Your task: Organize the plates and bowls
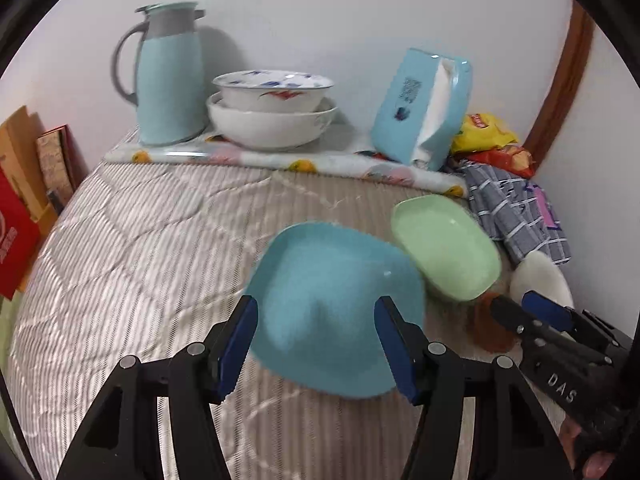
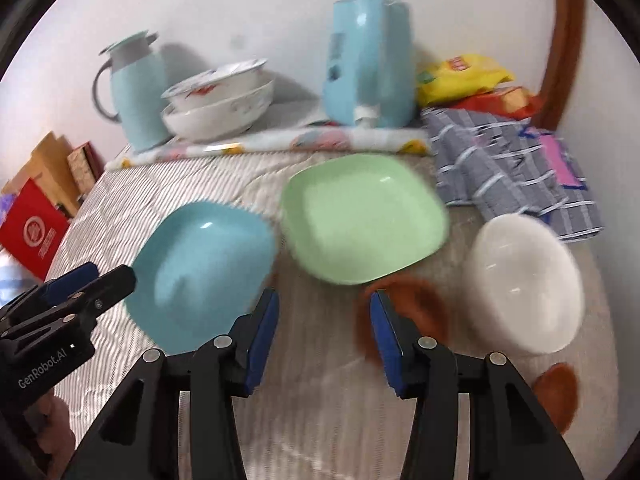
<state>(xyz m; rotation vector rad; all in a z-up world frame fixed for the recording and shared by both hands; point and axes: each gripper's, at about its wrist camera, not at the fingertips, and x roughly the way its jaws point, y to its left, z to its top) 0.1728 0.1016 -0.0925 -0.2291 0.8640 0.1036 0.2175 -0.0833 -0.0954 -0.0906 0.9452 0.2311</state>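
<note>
Lying on a striped quilted bed (image 1: 132, 248), a blue plate (image 1: 336, 308) sits just beside a green plate (image 1: 446, 246), with a white bowl (image 2: 528, 284) further to the right and two small brown dishes near the front edge, one (image 2: 416, 304) between the green plate and the bowl, the other (image 2: 560, 392) below the bowl. The left gripper (image 1: 316, 344) hangs over the blue plate with its blue-padded fingers (image 1: 240, 344) spread about halfway; the plate shows between them in the left wrist view, but the right wrist view shows that gripper (image 2: 86, 280) apart from the plate's rim, so nothing is held. The right gripper (image 2: 324, 336) also stands partly open and empty, above bare quilt between the blue plate and the nearer brown dish; its right finger overlaps that dish in the view, and I cannot tell whether they touch. At the back, against the white wall, a folded flowered cloth (image 1: 280, 158) carries a pale blue jug (image 1: 168, 76), two stacked white bowls (image 1: 272, 108) with painted flowers, and a blue tissue box (image 1: 420, 108) standing tilted. A checked cloth (image 2: 516, 168) lies beside the green plate, with yellow and red snack packets (image 2: 464, 76) behind it. Boxes (image 1: 24, 208) lean at the far left of the bed. Both views are blurred.
</note>
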